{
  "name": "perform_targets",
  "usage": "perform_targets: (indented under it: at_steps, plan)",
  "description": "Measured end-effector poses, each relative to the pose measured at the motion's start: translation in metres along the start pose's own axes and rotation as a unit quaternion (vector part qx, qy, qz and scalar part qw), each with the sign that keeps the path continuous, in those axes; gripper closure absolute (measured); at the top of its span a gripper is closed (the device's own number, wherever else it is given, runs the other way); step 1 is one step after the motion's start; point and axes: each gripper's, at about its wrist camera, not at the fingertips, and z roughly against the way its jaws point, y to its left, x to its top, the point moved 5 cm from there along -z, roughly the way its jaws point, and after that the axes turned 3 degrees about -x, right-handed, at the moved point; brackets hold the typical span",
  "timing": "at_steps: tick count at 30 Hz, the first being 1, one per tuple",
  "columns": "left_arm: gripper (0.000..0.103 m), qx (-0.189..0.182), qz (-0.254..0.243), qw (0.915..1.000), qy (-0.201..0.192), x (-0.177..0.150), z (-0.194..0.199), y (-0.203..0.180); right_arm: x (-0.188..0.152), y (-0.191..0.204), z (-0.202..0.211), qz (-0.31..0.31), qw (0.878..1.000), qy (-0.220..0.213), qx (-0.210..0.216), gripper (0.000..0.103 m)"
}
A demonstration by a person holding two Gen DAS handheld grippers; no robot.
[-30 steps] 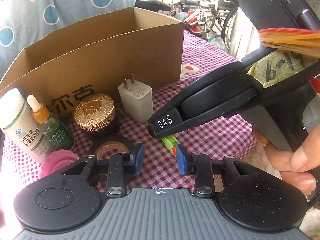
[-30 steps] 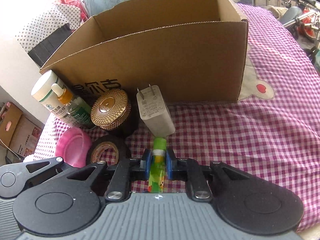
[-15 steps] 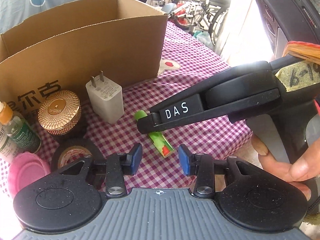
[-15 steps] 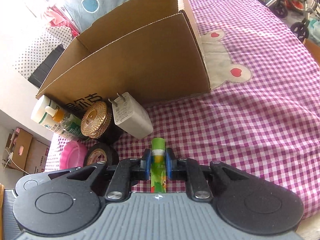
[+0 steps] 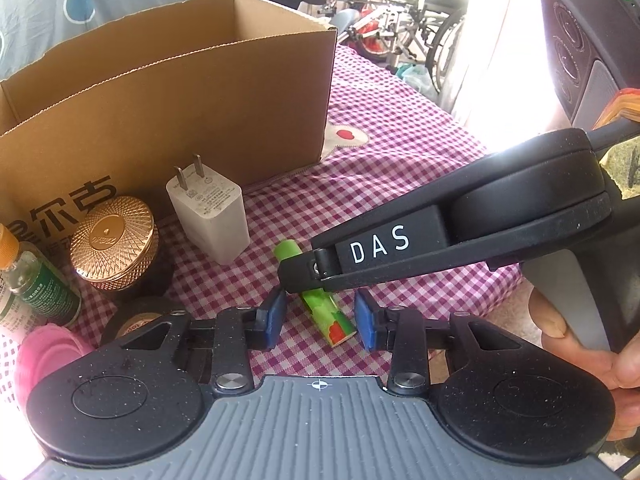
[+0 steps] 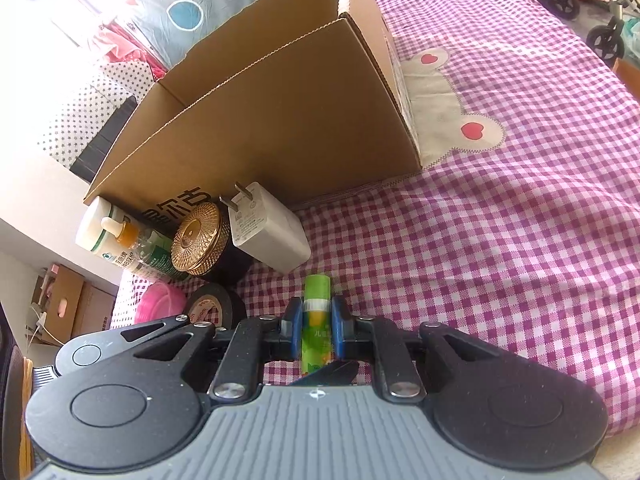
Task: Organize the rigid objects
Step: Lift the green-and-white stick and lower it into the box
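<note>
Checked tablecloth (image 6: 520, 240), purple and white, with a pale appliqué patch bearing red hearts; its near edge is cut off by the gripper bodies in both views. Cardboard box (image 5: 168, 92), open-topped, standing at the far left of the cloth; its interior is hidden by the near wall, and the printed characters on that wall are partly covered by the items in front. Right gripper (image 6: 316, 326), blue pads pressed against both sides of a green tube (image 6: 316, 320), which it holds just above the cloth, near the charger; in the left wrist view the gripper's black body crosses the tube's middle, so only the cap and the patterned tail show. Left gripper (image 5: 320, 316), fingers spread with nothing between the pads, the tube's tail lying beyond the gap. White bottle (image 6: 100, 232), its label too small to read; at the left edge of the left wrist view it is almost wholly cut off. Black jar with gold lid (image 5: 112, 240), touching or just beside the white charger (image 5: 208, 220), prongs upward; which, cannot be told. Dropper bottle (image 6: 136, 244), leaning against the white bottle. Black tape roll (image 6: 212, 308) and pink round object (image 6: 160, 304), both half hidden behind the gripper bodies. Against the frame one second back, the tube is lifted off the cloth, and the box looks more turned and farther off.
</note>
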Motion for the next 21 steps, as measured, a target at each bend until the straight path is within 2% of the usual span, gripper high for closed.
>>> perform_targets:
  at_steps: [5, 10, 17, 21]
  plan:
    - [0.073, -0.008, 0.014, 0.9998, -0.011, 0.001, 0.012, 0.002, -0.002, 0.005, 0.011, -0.001, 1.0, -0.008, 0.002, 0.086]
    - [0.073, 0.001, 0.004, 0.9985, -0.055, 0.016, 0.044, -0.003, 0.006, 0.025, 0.04, 0.019, 0.999, -0.045, 0.007, 0.086]
    - [0.073, 0.048, -0.008, 0.9888, -0.141, 0.055, 0.112, 0.015, 0.051, 0.091, 0.089, 0.098, 0.987, -0.121, 0.039, 0.086]
    - [0.073, 0.078, 0.002, 0.9834, -0.164, 0.084, 0.139, 0.044, 0.087, 0.133, 0.093, 0.149, 0.977, -0.143, 0.058, 0.086]
